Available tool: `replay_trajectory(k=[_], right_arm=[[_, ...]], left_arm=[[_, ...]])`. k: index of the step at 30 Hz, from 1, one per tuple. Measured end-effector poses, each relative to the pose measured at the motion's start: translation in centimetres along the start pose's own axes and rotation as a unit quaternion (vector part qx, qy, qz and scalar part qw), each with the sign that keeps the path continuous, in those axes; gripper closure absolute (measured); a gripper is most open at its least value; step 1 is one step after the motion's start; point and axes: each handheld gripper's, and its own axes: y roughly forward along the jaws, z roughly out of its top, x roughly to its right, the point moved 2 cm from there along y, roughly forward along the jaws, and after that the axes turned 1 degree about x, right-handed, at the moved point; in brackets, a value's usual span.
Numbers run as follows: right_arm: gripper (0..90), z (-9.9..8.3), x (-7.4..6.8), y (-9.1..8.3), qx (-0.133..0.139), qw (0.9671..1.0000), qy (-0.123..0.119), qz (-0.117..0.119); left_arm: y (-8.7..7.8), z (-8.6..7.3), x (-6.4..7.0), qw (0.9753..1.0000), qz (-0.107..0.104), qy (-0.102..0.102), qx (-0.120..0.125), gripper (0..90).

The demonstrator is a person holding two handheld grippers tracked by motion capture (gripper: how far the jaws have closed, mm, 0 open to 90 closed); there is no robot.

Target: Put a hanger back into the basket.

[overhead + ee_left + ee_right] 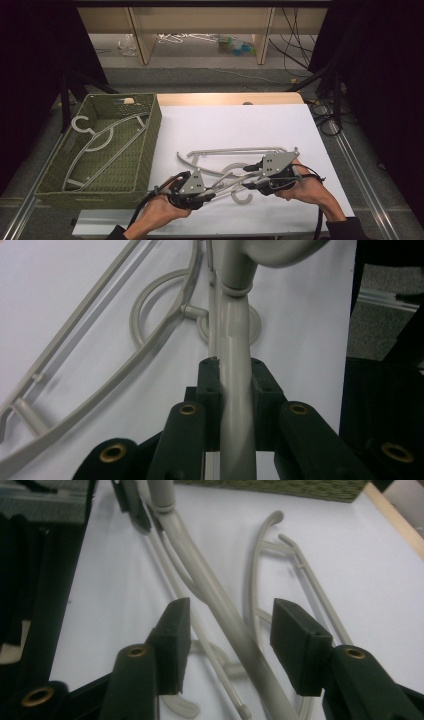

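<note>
The left hand-held gripper [235, 390] is pinching one arm of a grey hanger [235, 350], its jaws pressed onto the bar. The right hand-held gripper [230, 645] is spread, its jaws on either side of the same hanger's other arm without touching it.

With only one end clamped, the hanger could swivel in the left jaws if lifted now. It lies across a second hanger [235, 151] on the desk [225, 120], so the two may snag and drag together. The basket [150, 135], already holding hangers, sits well to the left.
</note>
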Motion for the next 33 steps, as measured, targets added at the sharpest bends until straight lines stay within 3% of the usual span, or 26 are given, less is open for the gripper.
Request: replay_trajectory(k=[2, 6, 9, 16, 21, 22, 23, 24, 29, 30, 31, 33], right_arm=[[46.5, 0.1, 0.0, -0.2, 0.001, 0.9997, 0.01, -0.021], [43.8, 0.4, -0.2, -1.0, 0.017, 0.9981, 0.031, -0.051], [43.1, 0.6, -0.7, -1.6, 0.037, 0.9966, 0.045, -0.058], [42.4, 0.2, -2.0, -2.0, 0.051, 0.9938, 0.067, -0.072], [41.5, 0.2, -2.8, -2.3, 0.053, 0.9932, 0.072, -0.074], [41.3, 0.1, -2.8, -2.3, 0.053, 0.9932, 0.073, -0.074], [41.2, 0.1, -3.0, -2.3, 0.052, 0.9932, 0.075, -0.073], [41.2, 0.0, -3.0, -2.3, 0.05, 0.9933, 0.073, -0.075], [41.0, -0.2, -3.3, -2.4, 0.052, 0.9931, 0.077, -0.071], [41.0, -0.3, -3.3, -2.4, 0.052, 0.9931, 0.077, -0.071], [40.7, -0.3, -3.4, -2.4, 0.054, 0.9929, 0.08, -0.07], [40.1, -0.5, -3.5, -2.3, 0.054, 0.9928, 0.081, -0.07]], left_arm=[[-0.3, -0.1, -0.3, 0.9995, -0.006, -0.029, 0.011, 78.7], [-0.9, -0.3, -1.0, 0.9984, -0.009, -0.054, 0.016, 78.8], [-1.6, -0.2, -1.4, 0.9974, -0.009, -0.068, 0.023, 78.8], [-3.6, 0.2, -2.4, 0.9965, 0.005, -0.078, 0.03, 78.8], [-5.7, 1.0, -3.2, 0.9953, 0.019, -0.079, 0.051, 78.8], [-6.3, 1.2, -2.7, 0.9894, 0.025, -0.129, 0.063, 78.7], [-7.1, 1.6, -3.4, 0.9927, 0.032, -0.092, 0.071, 78.8], [-7.7, 1.8, -3.8, 0.9928, 0.032, -0.084, 0.079, 78.8], [-10.7, 2.6, -4.6, 0.9888, 0.046, -0.089, 0.111, 78.8], [-11.5, 2.8, -4.9, 0.9876, 0.051, -0.09, 0.118, 78.8], [-12.2, 2.8, -5.2, 0.9848, 0.054, -0.102, 0.13, 78.8], [-13.2, 2.7, -5.8, 0.9833, 0.059, -0.1, 0.14, 78.8]])
